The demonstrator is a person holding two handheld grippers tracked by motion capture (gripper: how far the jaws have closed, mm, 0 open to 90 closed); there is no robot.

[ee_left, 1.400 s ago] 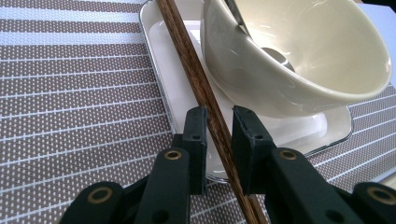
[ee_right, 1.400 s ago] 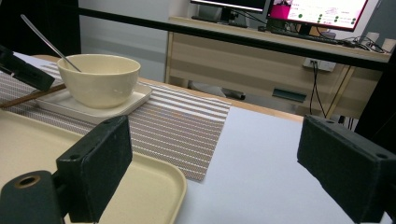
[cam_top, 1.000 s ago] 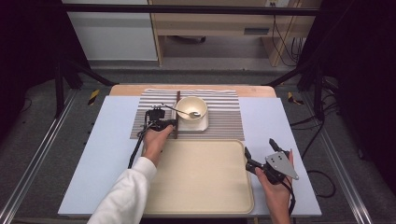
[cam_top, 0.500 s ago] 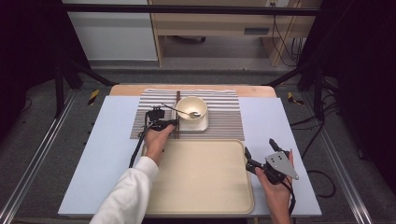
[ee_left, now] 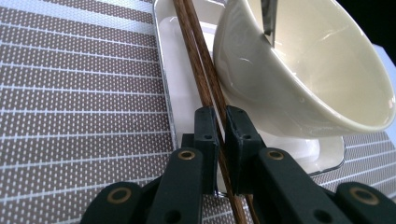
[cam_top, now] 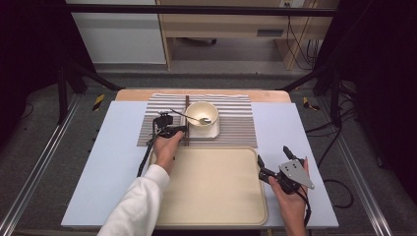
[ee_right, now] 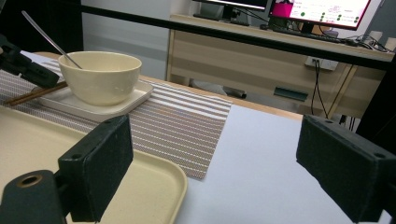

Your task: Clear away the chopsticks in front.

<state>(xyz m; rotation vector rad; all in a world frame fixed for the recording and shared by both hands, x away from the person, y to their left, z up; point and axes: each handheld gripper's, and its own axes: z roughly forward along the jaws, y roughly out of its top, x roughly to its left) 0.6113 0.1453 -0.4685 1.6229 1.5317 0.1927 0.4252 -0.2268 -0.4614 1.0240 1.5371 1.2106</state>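
Note:
A pair of brown chopsticks (cam_top: 187,110) (ee_left: 200,70) lies along the left edge of a white square plate (cam_top: 212,132) (ee_left: 180,88). A cream bowl (cam_top: 202,113) (ee_left: 308,70) with a metal spoon (cam_top: 189,117) (ee_right: 46,39) in it stands on the plate. My left gripper (cam_top: 182,131) (ee_left: 222,140) is shut on the chopsticks near their near end, low over the plate's rim. My right gripper (cam_top: 272,154) (ee_right: 224,172) is open wide with nothing in it, beside the right edge of the beige tray (cam_top: 211,191) (ee_right: 154,186).
The plate rests on a striped brown placemat (cam_top: 236,123) (ee_left: 70,93) (ee_right: 187,126) at the back of the pale blue table cover (cam_top: 108,157). The large tray lies in front of it. Seen from the right gripper, the left gripper (ee_right: 23,65) is left of the bowl (ee_right: 100,77).

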